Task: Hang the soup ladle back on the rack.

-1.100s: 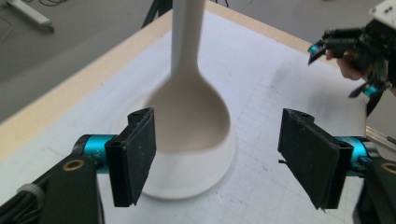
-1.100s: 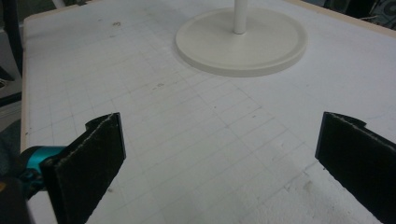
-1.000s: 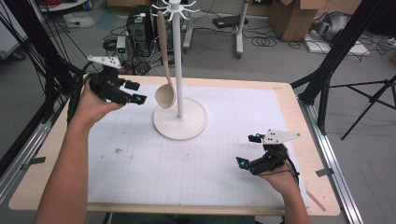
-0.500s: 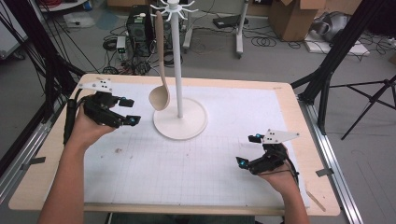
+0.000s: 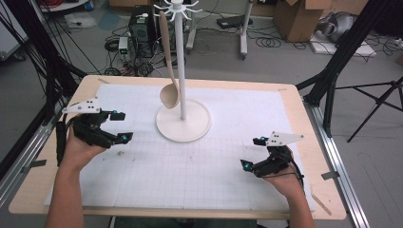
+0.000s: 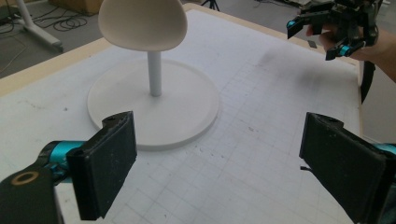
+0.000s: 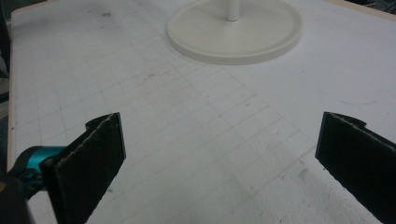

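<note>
Since a second ago the left claw (image 5: 118,127) has been pulled back from the wooden spoon (image 5: 168,66), jaws spread wide. That spoon is left hanging on the white stand (image 5: 183,124) mid-counter (image 5: 290,99). Right claw (image 5: 252,153) is parked open, nothing held.

Wooden spoon (image 5: 167,71) hanging, white stand (image 5: 183,120) upright

One white stand (image 5: 183,124), comprising one round base and one upright pole. One beige spoon (image 5: 168,90) hanging from its top. Two handheld grippers: left gripper (image 5: 119,127), right gripper (image 5: 252,153), each with two black jaws. One gridded white mat (image 5: 190,171) on one table (image 5: 28,190).
</note>
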A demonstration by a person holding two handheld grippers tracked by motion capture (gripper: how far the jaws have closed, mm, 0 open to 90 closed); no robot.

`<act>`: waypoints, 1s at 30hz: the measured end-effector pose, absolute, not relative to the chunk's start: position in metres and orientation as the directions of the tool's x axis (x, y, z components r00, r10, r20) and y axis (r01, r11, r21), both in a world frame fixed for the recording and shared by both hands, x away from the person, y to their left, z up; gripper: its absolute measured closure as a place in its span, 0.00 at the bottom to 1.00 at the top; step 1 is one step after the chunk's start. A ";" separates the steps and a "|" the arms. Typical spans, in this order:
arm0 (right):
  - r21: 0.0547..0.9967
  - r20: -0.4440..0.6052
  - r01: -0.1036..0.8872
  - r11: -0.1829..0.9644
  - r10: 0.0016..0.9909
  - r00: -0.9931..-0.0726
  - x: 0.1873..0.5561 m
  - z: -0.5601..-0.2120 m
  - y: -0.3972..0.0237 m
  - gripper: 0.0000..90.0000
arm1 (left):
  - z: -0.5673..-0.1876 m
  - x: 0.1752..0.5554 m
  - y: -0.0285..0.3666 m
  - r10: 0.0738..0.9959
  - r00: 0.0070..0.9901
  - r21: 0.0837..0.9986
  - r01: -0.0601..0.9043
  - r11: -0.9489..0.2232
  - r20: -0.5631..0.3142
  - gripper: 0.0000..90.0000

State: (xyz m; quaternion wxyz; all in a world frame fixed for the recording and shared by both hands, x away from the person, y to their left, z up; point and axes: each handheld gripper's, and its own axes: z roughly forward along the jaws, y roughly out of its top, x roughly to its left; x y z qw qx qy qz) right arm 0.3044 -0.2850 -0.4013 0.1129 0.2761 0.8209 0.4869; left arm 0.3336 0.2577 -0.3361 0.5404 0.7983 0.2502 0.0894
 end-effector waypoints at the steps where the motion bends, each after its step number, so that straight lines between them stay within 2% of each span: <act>1: 0.862 0.082 0.342 0.374 0.563 -0.822 0.305 -0.402 -0.285 0.01 | -0.339 0.333 0.258 0.497 0.857 0.908 0.308 -0.283 -0.136 0.10; 4: 0.864 0.085 0.342 0.370 0.562 -0.823 0.305 -0.402 -0.285 0.01 | -0.340 0.331 0.257 0.529 0.841 0.893 0.322 -0.315 -0.116 0.07; 9: 0.859 0.084 0.346 0.379 0.560 -0.824 0.305 -0.402 -0.283 0.01 | -0.344 0.328 0.254 0.517 0.848 0.893 0.317 -0.319 -0.117 0.02; 16: 0.864 0.077 0.339 0.372 0.567 -0.820 0.305 -0.401 -0.284 0.01 | -0.357 0.331 0.246 0.486 0.863 0.894 0.318 -0.315 -0.136 0.02; 30: 0.864 0.080 0.340 0.371 0.566 -0.821 0.306 -0.402 -0.284 0.01 | -0.365 0.335 0.244 0.495 0.858 0.887 0.328 -0.325 -0.137 0.02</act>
